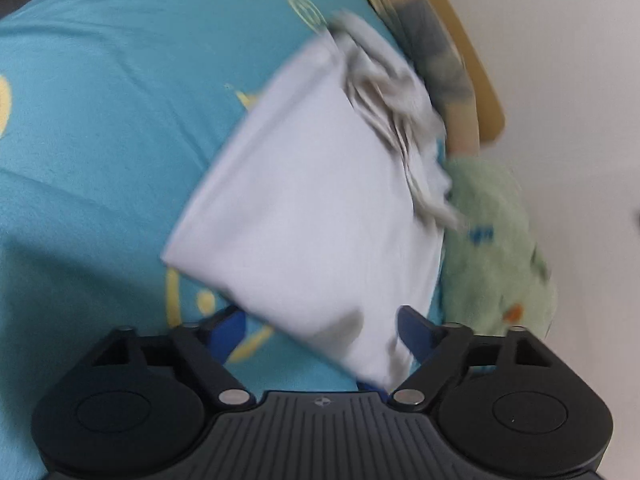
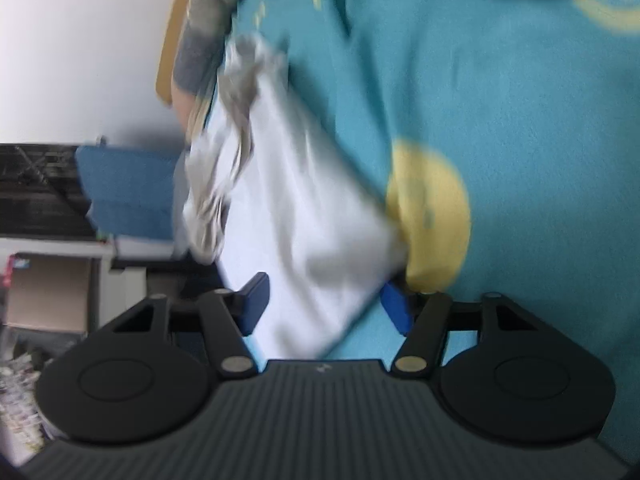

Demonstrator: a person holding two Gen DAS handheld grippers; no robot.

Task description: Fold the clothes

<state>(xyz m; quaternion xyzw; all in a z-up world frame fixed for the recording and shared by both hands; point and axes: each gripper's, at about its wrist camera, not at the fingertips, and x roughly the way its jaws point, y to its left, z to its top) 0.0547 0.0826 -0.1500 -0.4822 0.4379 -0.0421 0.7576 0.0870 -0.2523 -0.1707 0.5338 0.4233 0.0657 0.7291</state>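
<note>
A white folded garment (image 1: 312, 220) lies on a teal bedspread (image 1: 100, 120) with yellow prints; its far edge is crumpled, greyish fabric (image 1: 384, 96). My left gripper (image 1: 320, 328) is open, its blue fingertips (image 1: 412, 326) on either side of the garment's near corner. In the right wrist view the same garment (image 2: 296, 216) lies on the bedspread (image 2: 520, 120). My right gripper (image 2: 324, 300) is open, blue pads (image 2: 256, 296) spread around the garment's near corner. Both views are motion-blurred.
A light green printed cloth (image 1: 492, 240) lies right of the garment by the bed edge. A wooden headboard (image 1: 472, 60) and a grey-striped pillow (image 1: 432, 40) stand behind. Beside the bed are a blue chair (image 2: 128, 192), a cardboard box (image 2: 48, 292) and a white wall (image 2: 80, 40).
</note>
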